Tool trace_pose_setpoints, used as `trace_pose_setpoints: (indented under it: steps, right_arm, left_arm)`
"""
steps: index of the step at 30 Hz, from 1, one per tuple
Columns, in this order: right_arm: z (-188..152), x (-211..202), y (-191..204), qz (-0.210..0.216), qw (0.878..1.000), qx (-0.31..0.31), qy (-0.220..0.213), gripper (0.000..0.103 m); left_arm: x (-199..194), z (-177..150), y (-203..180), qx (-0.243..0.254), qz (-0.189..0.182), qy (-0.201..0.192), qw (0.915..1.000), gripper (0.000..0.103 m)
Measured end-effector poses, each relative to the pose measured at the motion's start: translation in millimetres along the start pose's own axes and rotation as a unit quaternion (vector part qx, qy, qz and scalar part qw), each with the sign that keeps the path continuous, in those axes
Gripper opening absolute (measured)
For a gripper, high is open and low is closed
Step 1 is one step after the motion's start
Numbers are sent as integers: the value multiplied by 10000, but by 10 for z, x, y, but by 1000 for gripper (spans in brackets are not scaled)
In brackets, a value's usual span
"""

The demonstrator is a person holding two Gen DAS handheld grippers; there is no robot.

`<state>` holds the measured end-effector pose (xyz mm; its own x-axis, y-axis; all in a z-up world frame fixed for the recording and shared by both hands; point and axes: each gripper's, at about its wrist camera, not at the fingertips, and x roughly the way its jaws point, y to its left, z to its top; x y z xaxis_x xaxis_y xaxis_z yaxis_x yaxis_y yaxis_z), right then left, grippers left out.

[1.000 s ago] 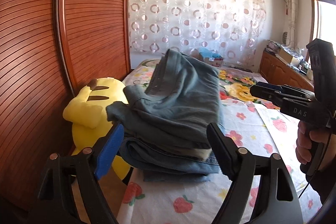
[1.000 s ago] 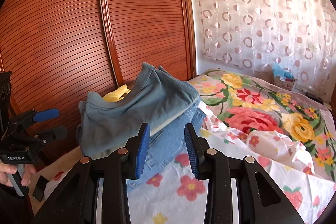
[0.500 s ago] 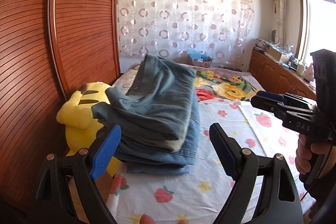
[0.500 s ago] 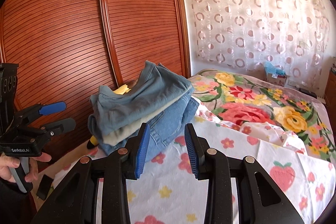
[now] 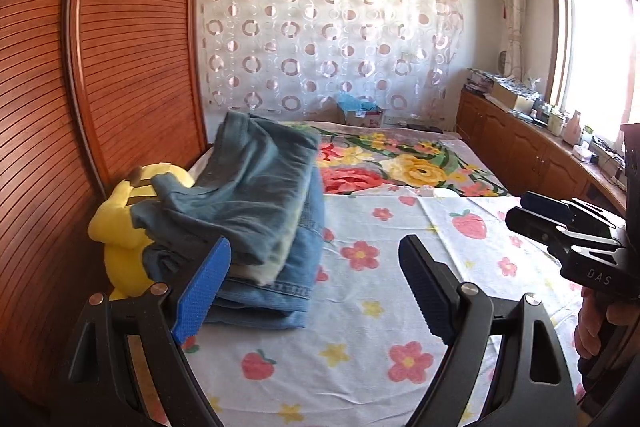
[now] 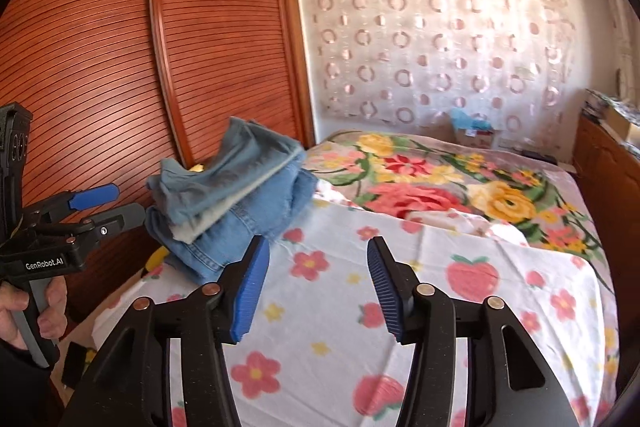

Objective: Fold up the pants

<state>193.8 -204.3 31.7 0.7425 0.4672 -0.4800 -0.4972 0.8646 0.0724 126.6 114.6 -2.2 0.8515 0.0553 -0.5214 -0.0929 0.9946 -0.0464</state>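
Bedsheet (image 5: pixel 360 307) bears folded pants (image 5: pixel 256 211), perhaps hiding toy (image 5: pixel 120 227); left gripper (image 5: pixel 316 287) empty, right gripper (image 6: pixel 320 287) opening.

The bed (image 5: pixel 360 307), under a strawberry-print sheet (image 5: pixel 460 255), carries folded jeans (image 5: pixel 256 211) stacked at frame left.

Soft denim pants (image 5: pixel 256 195), ribbed wooden wardrobe (image 5: pixel 132 67)

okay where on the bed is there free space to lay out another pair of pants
Free: the white strawberry-and-flower sheet, between the stack of folded blue denim pants and the wooden cabinets, and the floral blanket toward the circle-patterned curtain. Crowded: the wardrobe-side corner, with the stack and yellow plush toy.
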Motion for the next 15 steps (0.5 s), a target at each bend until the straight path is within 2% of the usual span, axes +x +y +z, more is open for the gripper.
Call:
trace_pose_setpoints:
  steps: [12, 15]
  right_arm:
    - [-215, -535, 29, -844, 9956, 401, 60, 59]
    - [-188, -652, 67, -977, 9938, 519, 82, 64]
  left_arm:
    - [-69, -73, -679, 344, -420, 104, 9985, 87]
    - [-128, -83, -837, 425, -534, 138, 9976, 87]
